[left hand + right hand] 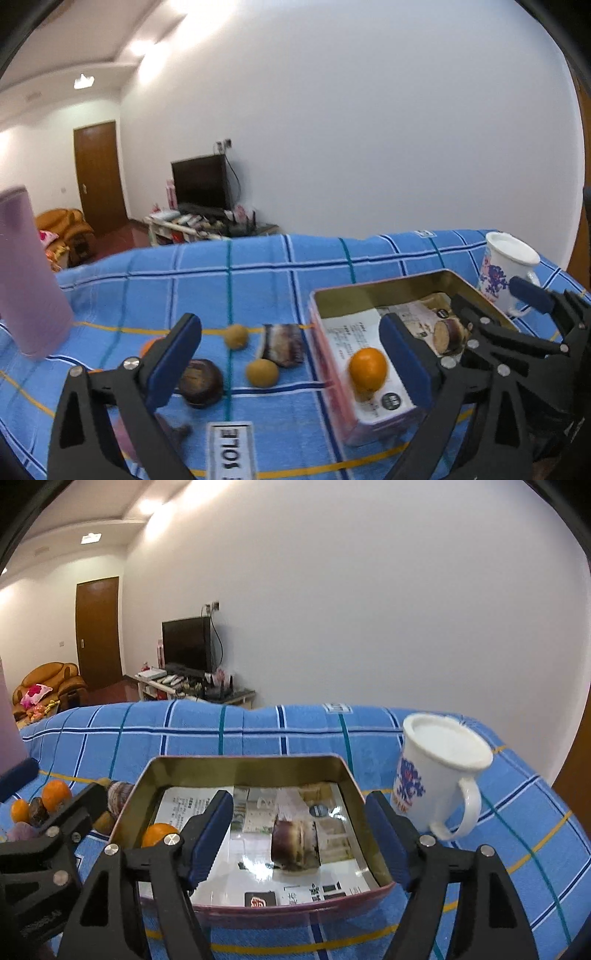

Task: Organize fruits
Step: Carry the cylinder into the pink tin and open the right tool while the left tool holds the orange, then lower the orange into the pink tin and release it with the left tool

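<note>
Where the tin (255, 764) lies open, one orange (159, 833) inside.

A white cloth label (232, 451) reads "SOLE".

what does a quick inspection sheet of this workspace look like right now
surface: blue checked cloth over the table
job's things: one orange in the tin box; two tan fruits and a dark round fruit on the cloth
clutter: white mug right of the box, striped wrapped item, purple cup
grippers: left tool open, empty; right tool open, empty
cables: cable behind the television
surroundings: door, armchair
</note>
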`<state>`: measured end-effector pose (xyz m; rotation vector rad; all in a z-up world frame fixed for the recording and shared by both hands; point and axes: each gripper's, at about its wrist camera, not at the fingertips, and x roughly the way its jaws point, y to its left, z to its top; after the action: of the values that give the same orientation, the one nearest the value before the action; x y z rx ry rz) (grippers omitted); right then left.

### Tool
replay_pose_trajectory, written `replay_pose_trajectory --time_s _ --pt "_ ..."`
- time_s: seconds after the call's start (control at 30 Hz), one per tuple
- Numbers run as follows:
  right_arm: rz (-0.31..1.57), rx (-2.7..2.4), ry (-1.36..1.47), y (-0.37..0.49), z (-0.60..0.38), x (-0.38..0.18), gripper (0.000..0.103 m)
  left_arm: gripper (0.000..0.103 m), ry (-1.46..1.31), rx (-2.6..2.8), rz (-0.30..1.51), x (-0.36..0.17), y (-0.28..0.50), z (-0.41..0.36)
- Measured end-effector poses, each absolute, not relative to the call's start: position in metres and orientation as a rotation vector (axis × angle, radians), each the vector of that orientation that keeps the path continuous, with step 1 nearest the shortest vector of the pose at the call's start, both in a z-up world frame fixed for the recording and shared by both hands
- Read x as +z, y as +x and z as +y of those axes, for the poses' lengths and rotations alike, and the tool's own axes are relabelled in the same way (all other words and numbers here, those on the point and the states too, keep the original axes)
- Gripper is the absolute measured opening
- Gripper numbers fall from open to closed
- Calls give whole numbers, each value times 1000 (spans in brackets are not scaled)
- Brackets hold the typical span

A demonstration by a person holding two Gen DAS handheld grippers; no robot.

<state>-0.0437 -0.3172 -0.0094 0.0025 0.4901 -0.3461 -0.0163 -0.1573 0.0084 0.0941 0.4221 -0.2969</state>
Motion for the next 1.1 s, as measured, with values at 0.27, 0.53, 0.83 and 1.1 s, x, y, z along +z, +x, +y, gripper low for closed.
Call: replay_pose_trajectory --time_s 0.27,0.53,0.83,1.1 --pt "399 -371 -9 -56 -310 -4 75 99 86 -209 389 9 -23 -126" --pt "367 -384 32 -62 -309 -2 77 100 102 -180 359 4 -35 -113" --pt "368 -396 43 -67 -300 -2 77 103 79 -197 360 5 -48 -101" --pt "361 -405 24 -71 -291 -3 77 103 87 -218 395 3 -50 -98"
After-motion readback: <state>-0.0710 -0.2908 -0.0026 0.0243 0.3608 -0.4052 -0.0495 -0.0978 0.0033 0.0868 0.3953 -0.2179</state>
